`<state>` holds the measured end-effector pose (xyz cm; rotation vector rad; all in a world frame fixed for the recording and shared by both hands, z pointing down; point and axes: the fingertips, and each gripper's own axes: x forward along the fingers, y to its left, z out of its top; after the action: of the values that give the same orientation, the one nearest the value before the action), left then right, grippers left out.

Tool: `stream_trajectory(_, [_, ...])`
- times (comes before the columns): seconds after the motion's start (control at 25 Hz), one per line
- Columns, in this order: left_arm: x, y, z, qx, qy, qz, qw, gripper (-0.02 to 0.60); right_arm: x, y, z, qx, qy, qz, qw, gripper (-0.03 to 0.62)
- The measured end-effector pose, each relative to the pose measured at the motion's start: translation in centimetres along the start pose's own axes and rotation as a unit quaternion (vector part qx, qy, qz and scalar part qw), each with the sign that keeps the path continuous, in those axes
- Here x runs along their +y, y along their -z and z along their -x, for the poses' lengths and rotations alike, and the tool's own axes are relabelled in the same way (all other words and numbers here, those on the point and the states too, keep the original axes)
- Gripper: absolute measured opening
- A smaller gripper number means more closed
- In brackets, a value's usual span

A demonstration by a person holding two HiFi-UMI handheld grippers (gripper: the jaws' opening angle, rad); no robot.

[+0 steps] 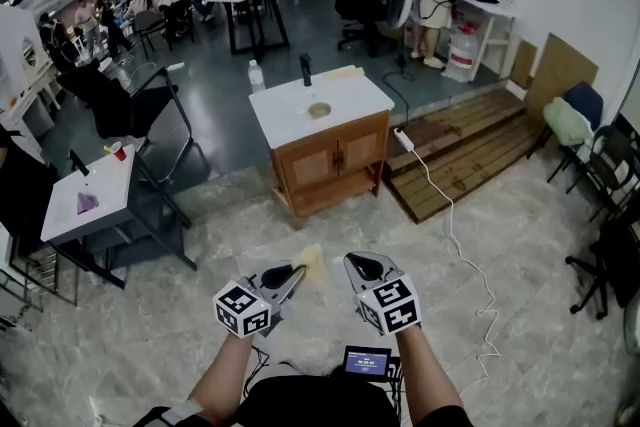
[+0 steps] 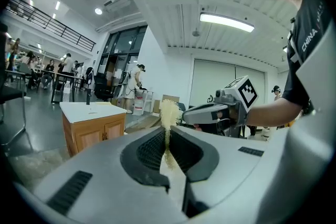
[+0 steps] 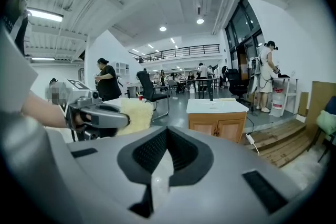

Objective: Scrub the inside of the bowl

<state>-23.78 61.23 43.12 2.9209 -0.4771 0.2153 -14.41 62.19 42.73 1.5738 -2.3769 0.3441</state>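
In the head view, a small tan bowl (image 1: 319, 110) sits on the white top of a wooden cabinet (image 1: 330, 160), a few steps ahead of me. My left gripper (image 1: 296, 273) is low in front of my body, shut on a pale yellow sponge (image 1: 311, 261). In the left gripper view, the sponge (image 2: 169, 113) sticks up from between the closed jaws of the left gripper (image 2: 168, 139). My right gripper (image 1: 352, 260) hangs beside it, shut and empty. In the right gripper view, the right gripper (image 3: 167, 136) shows nothing between its jaws, and the sponge (image 3: 135, 115) appears at the left.
A dark faucet-like post (image 1: 305, 68) and a water bottle (image 1: 256, 75) stand at the cabinet's back. A white cable and power strip (image 1: 440, 200) trail across the floor at right, beside a wooden platform (image 1: 470, 150). A small table (image 1: 90, 205) stands at left. Several people and chairs are farther back.
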Motion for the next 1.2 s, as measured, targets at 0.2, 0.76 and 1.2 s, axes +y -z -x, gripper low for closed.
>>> stream_trajectory(0.2, [-0.1, 0.0, -0.2, -0.001, 0.000, 0.000, 1.0000, 0.017, -0.3, 0.2, 0.2, 0.000, 0.000, 0.000, 1.000, 0.008])
stream_trajectory(0.76, [-0.4, 0.2, -0.8, 0.000, -0.006, 0.000, 1.0000, 0.017, -1.2, 0.7, 0.6, 0.001, -0.001, -0.005, 1.000, 0.008])
stream_trajectory(1.2, [-0.1, 0.7, -0.9, 0.014, -0.016, 0.003, 0.9998, 0.017, -2.3, 1.5, 0.0, 0.001, -0.008, -0.023, 1.000, 0.009])
